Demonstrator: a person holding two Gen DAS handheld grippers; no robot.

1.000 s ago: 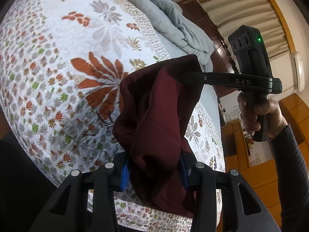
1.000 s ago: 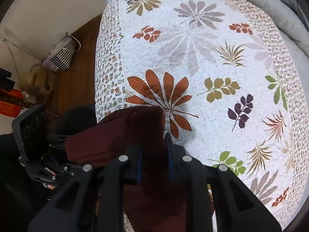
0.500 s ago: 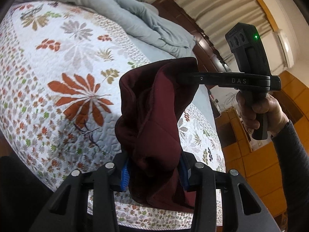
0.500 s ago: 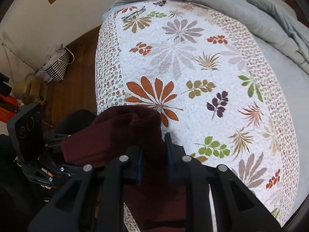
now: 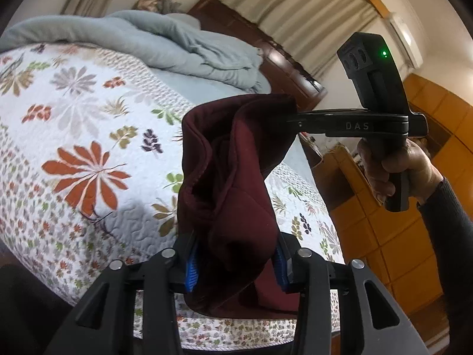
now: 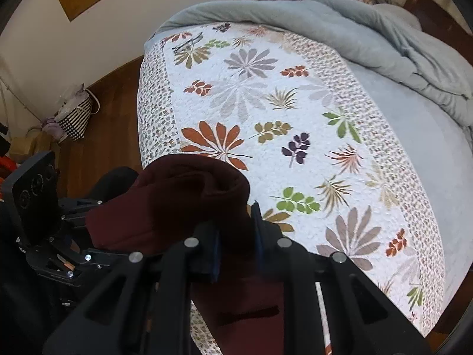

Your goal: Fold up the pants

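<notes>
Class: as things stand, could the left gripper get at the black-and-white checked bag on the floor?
Probably not: the left gripper is shut on the maroon pants, and the checked bag sits on the floor beside the bed.

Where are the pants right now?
The pants hang bunched in the air above the near edge of the quilt, clamped between the left gripper and the right gripper.

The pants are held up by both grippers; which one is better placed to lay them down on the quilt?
Probably right: the right gripper grips the pants directly over the quilt, while the left gripper holds them beyond the bed's edge.
</notes>
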